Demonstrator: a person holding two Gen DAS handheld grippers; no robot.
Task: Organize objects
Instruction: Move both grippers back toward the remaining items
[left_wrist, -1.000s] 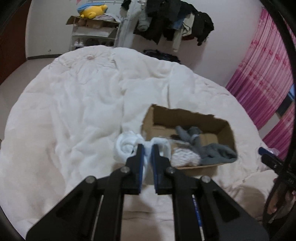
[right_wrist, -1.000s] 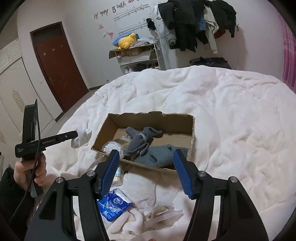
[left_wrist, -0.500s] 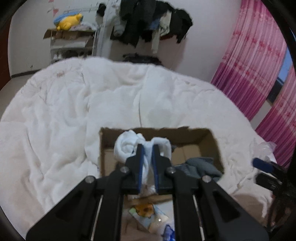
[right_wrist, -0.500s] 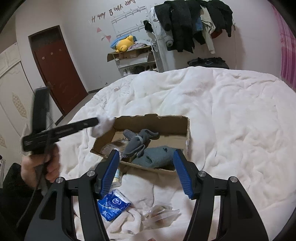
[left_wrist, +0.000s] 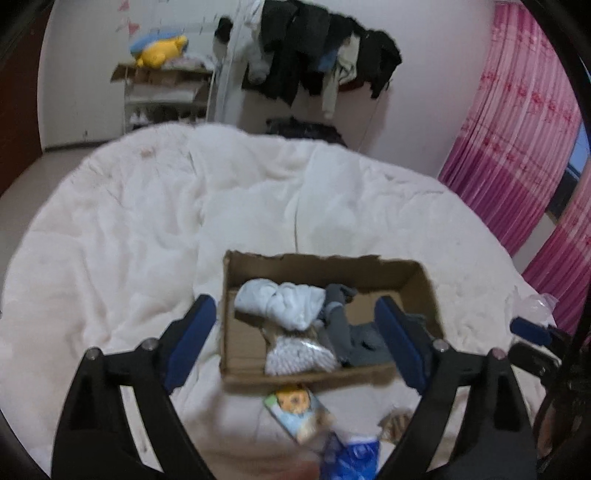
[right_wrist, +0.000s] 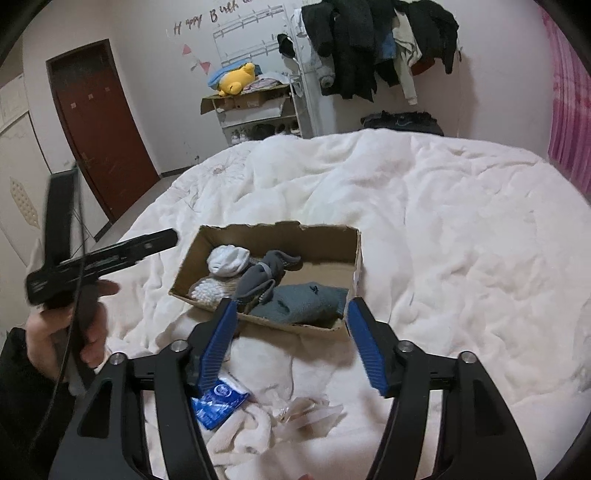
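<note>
White quilted bed (right_wrist: 443, 229): left gripper (left_wrist: 295, 332) no longer clamps the white sock bundle (left_wrist: 280, 301); its fingers are opening, released, bundle now in cardboard box (right_wrist: 332, 240) at its left end. Right gripper (right_wrist: 288, 332) opening, empty, at the box's near edge. Bed right of box is bare.

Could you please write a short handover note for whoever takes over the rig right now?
Left gripper: jaws opening, nothing between them, above the cardboard box.
Right gripper: jaws opening, empty, at the box's near edge.
In the box: white sock bundle, bag of cotton swabs, dark grey socks, blue-grey sock.
Done: white sock bundle now lies in the box.
Left: blue packet, cartoon-print packet and clear wrapper lie on the white duvet in front of the box.
</note>
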